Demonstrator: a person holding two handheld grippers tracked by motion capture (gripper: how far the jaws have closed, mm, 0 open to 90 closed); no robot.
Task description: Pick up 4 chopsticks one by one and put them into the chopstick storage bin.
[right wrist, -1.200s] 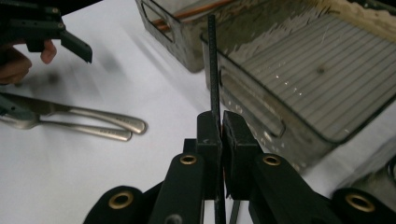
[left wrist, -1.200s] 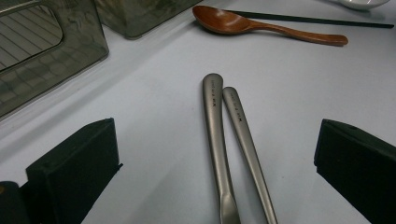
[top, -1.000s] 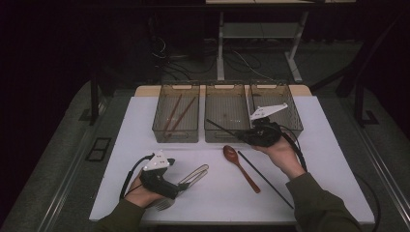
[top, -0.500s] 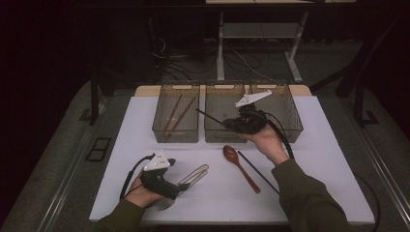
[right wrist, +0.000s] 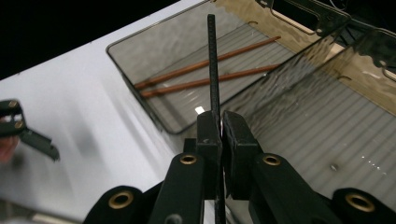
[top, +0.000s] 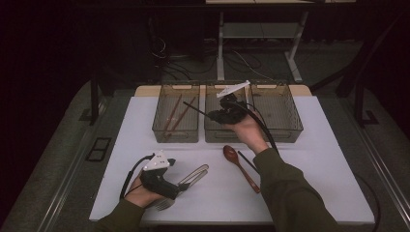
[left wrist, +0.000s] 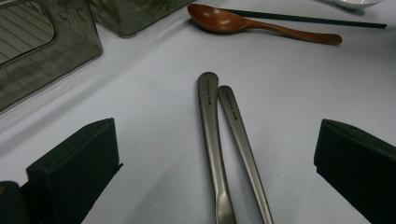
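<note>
High view: the right gripper [top: 212, 115] is clamped on a black chopstick [top: 194, 108]. Compared with a second ago, it has been carried from the right bin [top: 290, 121] toward 10 o'clock and slightly up, and is now held over the middle bin [top: 212, 133]. The chopstick tip reaches over the divider toward the left bin [top: 159, 126], where two brown chopsticks [top: 175, 118] already lie. A second black chopstick [top: 247, 162] is left on the table [top: 319, 154], just beside the wooden spoon [top: 238, 165], at 5 o'clock from the right hand. The left gripper [top: 186, 183] is unmoved, rested at the near edge with its jaws apart around two metal handles [top: 197, 173].

Left gripper view: the jaws are spread wide, nothing pressed. The two metal handles [left wrist: 224, 140] lie between them, untouched, converging toward the top. The wooden spoon [left wrist: 224, 21] and black chopstick [left wrist: 303, 19] are seen at 12 to 1 o'clock.

Right gripper view: the jaws are closed together on the black chopstick [right wrist: 213, 65], which stands straight up at 12 o'clock. Behind it the left bin [right wrist: 140, 100] with the brown chopsticks [right wrist: 205, 74] is lined up.

Judgement: sorting is under way; the chopstick is likely bound for the left bin, with release not yet done. A further shift toward 9 o'clock is probably needed.
</note>
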